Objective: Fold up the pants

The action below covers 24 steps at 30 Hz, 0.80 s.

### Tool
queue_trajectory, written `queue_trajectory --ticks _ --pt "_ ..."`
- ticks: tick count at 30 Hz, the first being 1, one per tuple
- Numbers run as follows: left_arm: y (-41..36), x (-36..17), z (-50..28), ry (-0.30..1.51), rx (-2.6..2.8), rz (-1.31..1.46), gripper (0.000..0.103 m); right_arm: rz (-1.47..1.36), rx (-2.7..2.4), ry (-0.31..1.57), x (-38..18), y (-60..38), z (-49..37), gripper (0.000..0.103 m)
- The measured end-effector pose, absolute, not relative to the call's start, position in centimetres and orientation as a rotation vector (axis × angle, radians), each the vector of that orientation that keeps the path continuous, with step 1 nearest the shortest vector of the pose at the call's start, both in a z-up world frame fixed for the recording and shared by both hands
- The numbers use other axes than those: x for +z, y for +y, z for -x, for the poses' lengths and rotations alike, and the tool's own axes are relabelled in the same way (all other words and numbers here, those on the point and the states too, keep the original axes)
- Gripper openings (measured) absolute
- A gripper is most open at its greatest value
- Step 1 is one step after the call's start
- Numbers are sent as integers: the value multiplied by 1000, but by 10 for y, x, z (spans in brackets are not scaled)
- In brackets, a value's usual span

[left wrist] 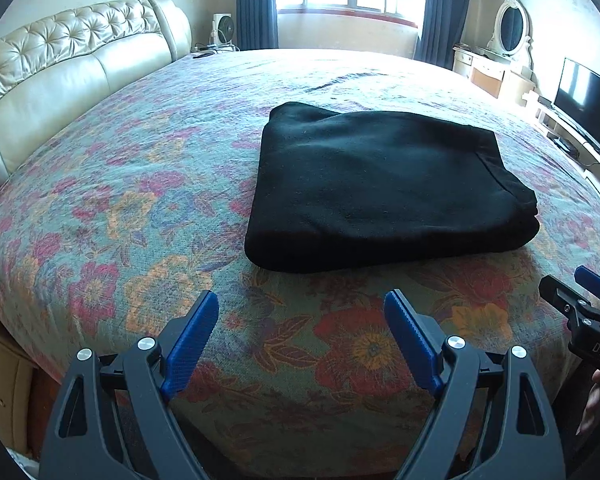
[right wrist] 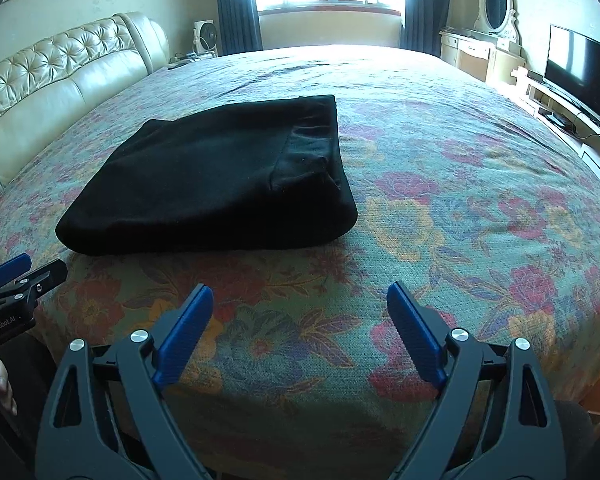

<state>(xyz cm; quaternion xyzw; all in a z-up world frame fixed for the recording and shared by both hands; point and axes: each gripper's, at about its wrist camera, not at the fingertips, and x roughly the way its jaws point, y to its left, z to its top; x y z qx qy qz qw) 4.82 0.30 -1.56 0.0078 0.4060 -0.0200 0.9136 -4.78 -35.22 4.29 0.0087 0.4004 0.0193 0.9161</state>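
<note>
Jaws of our left gripper and right gripper gape empty above the floral bedspread. The black folded fleece pants lie mid-bed: soft, limp, light; we judge stacked edges best pinched.

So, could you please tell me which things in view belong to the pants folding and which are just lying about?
Part of the job:
- black pants, lying folded on the bedspread
- left tongs, open, empty
- right tongs, open, empty

Just lying about:
- fan
- television
- vanity mirror
- headboard
</note>
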Motion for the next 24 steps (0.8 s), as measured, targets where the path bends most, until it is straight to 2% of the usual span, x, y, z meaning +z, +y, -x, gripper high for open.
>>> queue_trajectory --ticks 24 --pt "6 -18 -48 858 -30 5 84 -34 42 846 38 -352 49 89"
